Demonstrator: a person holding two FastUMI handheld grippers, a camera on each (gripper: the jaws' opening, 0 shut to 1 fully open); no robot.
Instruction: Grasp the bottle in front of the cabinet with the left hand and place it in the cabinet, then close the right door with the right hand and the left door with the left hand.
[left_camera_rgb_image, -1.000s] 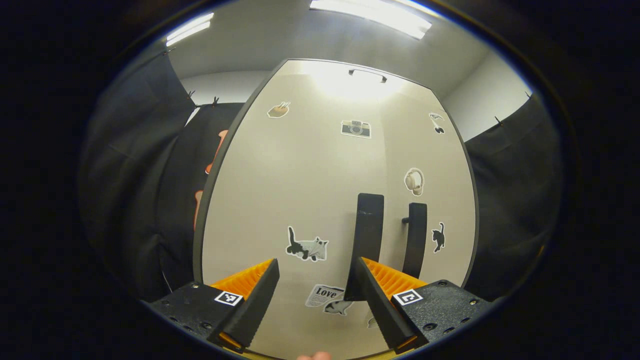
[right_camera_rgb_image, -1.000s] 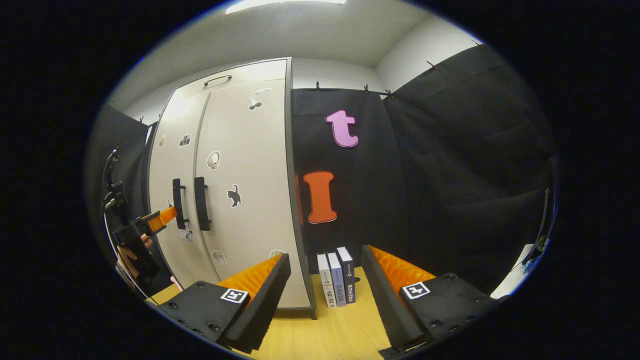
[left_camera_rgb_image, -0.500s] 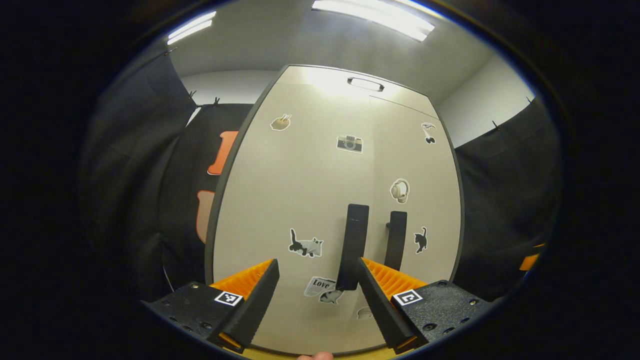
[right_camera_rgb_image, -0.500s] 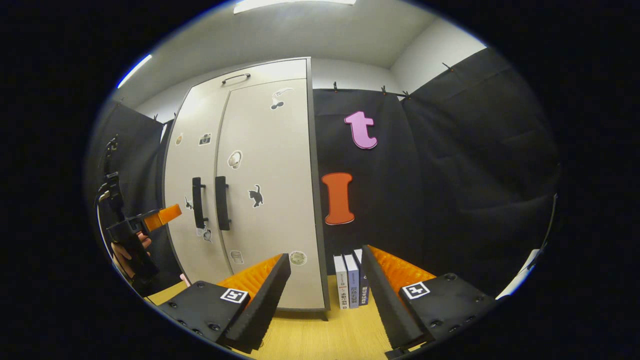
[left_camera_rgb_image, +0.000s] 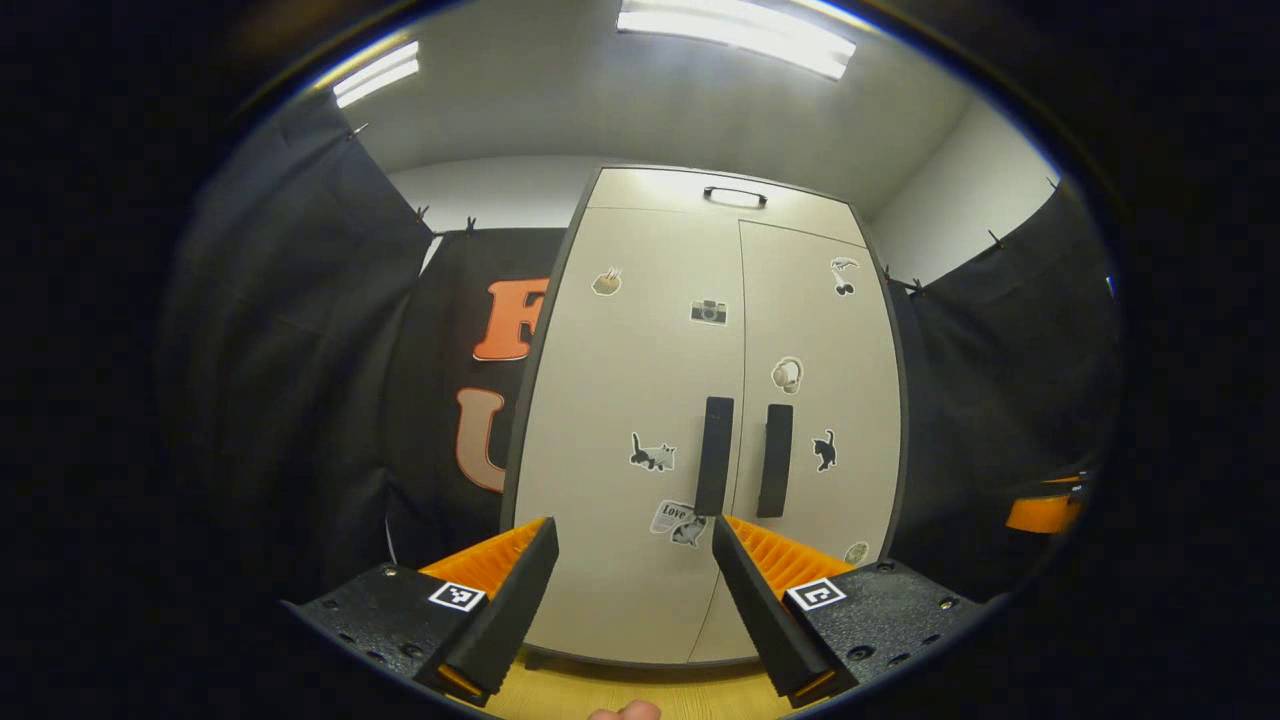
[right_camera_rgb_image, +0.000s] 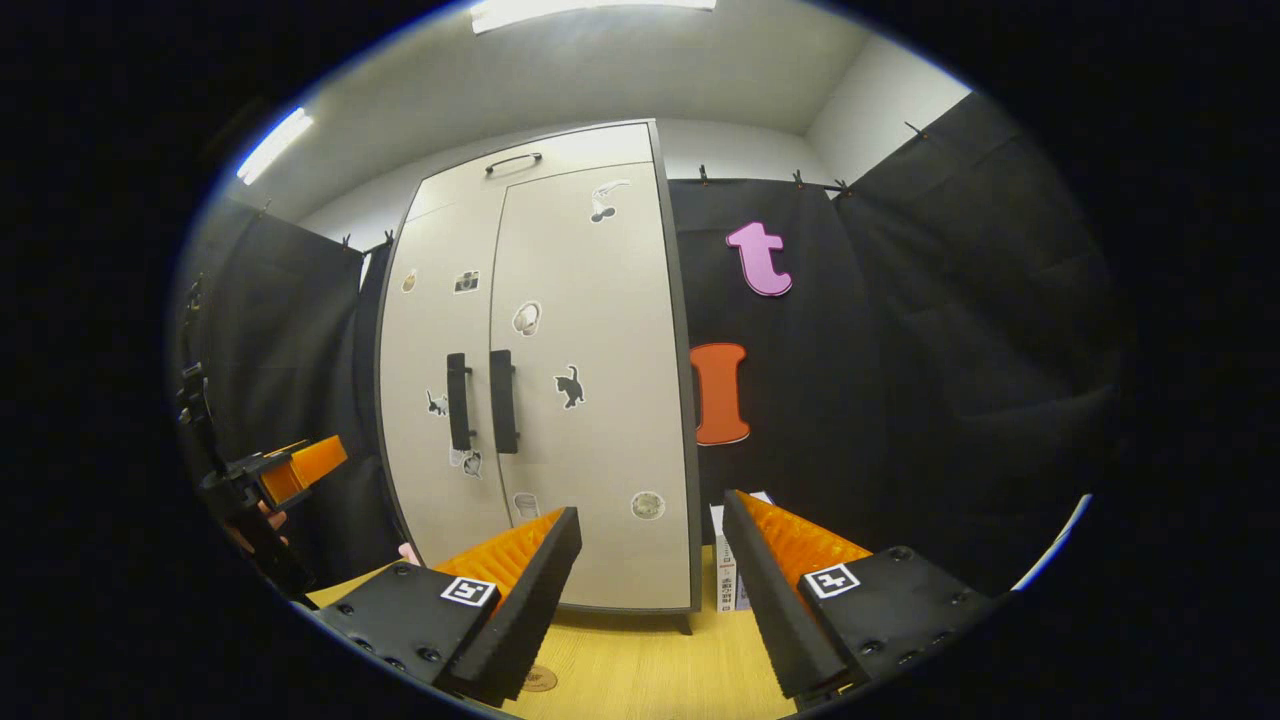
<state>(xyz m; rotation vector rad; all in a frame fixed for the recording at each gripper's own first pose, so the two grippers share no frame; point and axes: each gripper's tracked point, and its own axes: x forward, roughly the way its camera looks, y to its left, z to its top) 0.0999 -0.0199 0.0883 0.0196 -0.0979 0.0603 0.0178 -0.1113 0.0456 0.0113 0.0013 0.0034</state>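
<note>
The pale cabinet (left_camera_rgb_image: 640, 400) (right_camera_rgb_image: 590, 420) stands with both doors flush and closed; stickers dot its front. Its two dark vertical handles, the left door's (left_camera_rgb_image: 714, 455) (right_camera_rgb_image: 458, 401) and the right door's (left_camera_rgb_image: 774, 460) (right_camera_rgb_image: 502, 401), sit side by side at the centre seam. My left gripper (left_camera_rgb_image: 634, 600) is open and holds nothing, some way back from the doors; in the right gripper view it (right_camera_rgb_image: 290, 468) hangs at the far left, held by a hand. My right gripper (right_camera_rgb_image: 650, 590) is open and holds nothing, off to the cabinet's right front. The closed doors hide whatever is inside.
The cabinet stands on a wooden tabletop (right_camera_rgb_image: 640, 670) (left_camera_rgb_image: 620, 695). Several upright books (right_camera_rgb_image: 727, 585) lean by the cabinet's right side. Black cloth walls close in on both sides.
Both grippers have drawn back from the cabinet, which now looks smaller and farther. The left gripper came away from the left door's handle. The doors stayed closed.
</note>
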